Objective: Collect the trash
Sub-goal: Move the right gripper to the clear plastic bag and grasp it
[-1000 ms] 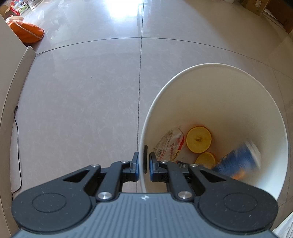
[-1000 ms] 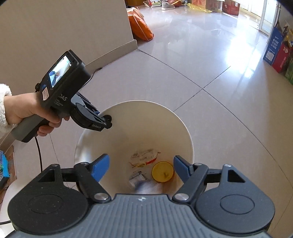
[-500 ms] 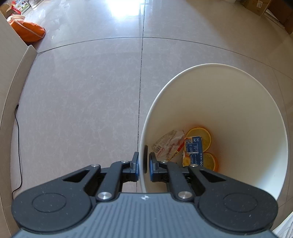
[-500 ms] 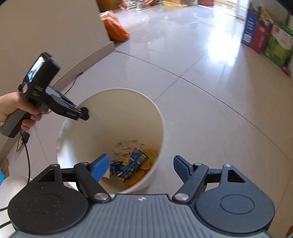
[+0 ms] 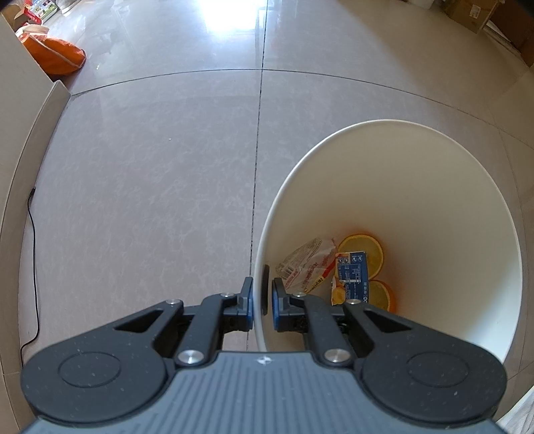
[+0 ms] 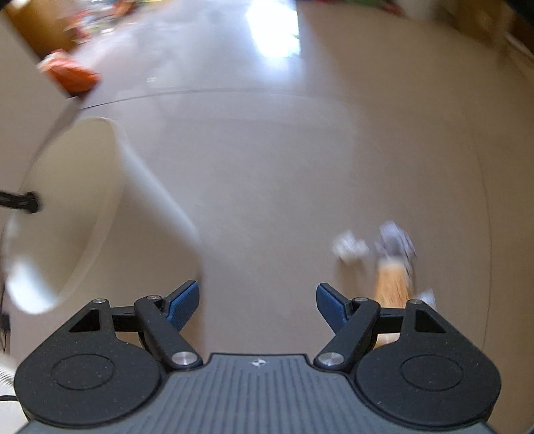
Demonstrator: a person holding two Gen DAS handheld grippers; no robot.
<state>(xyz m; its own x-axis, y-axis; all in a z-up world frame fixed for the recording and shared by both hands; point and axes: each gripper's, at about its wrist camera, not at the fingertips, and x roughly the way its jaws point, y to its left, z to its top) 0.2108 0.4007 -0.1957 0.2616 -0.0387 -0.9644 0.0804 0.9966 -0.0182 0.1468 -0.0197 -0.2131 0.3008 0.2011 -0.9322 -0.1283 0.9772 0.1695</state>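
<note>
My left gripper point(image 5: 261, 300) is shut on the near rim of a white trash bin point(image 5: 434, 207), one pad outside and one inside the wall. At the bin's bottom lie orange slices point(image 5: 370, 248), a clear snack wrapper point(image 5: 305, 263) and a blue carton point(image 5: 352, 275). My right gripper point(image 6: 257, 302) stands open above bare floor, nothing between its fingers. Its view is blurred. The white bin point(image 6: 66, 207) shows at its left with the left gripper's tip point(image 6: 26, 202) on it. Blurred litter lies on the floor at right: a white crumpled scrap point(image 6: 350, 248) and a tan and white piece point(image 6: 393, 267).
Beige tiled floor point(image 5: 150, 183) spreads all around. A wall base and a black cable point(image 5: 31, 233) run along the left. An orange bag point(image 5: 56, 56) lies at the far left, and cardboard boxes point(image 5: 474, 13) stand at the far right.
The blue carton fell into the bin and settled on the orange slices. My right gripper swung away from the bin to the right and lower, over floor litter. The left gripper stayed put.
</note>
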